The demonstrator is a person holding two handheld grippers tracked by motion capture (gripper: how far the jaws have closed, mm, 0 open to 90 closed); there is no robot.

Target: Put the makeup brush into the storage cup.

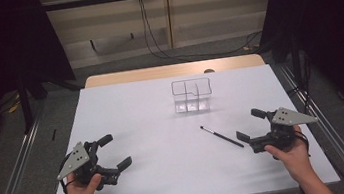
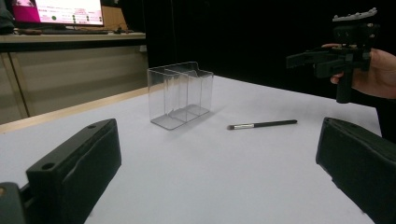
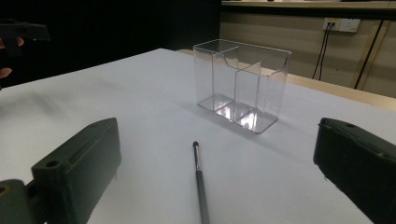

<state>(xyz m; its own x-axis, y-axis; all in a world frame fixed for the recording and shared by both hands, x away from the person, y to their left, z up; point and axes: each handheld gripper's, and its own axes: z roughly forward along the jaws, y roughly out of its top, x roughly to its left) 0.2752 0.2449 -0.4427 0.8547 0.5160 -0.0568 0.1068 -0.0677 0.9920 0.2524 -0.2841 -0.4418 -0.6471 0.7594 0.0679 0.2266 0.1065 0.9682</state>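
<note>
Seen from above: a white table (image 1: 136, 182), with a hand-held two-jaw gripper at each near corner. At near left, the left gripper (image 1: 114, 151), jaws spread wide with nothing between them, held just above the tabletop and angled toward the middle. At near right, the right gripper (image 1: 252, 125), jaws likewise spread and empty, aimed left toward a thin black makeup brush (image 1: 221, 136). Brush lying flat on the bare surface, right of centre, its bristle tip toward the far left and its handle end running near and right, close to the right gripper but not touching it. Beyond the brush, at the far middle of the table, a clear plastic organizer (image 1: 191, 95), standing upright, open at the top, split by inner walls into several compartments, all of them empty as far as can be told. From the right gripper view, brush handle (image 3: 201, 186) running straight out between the two black jaws, with the organizer (image 3: 242, 85) directly behind it: probably lined up this way so the right hand can close on the handle and carry it forward into a compartment. Left gripper kept well apart from both objects, likely waiting, or ready to steady the light organizer against tipping.
</note>
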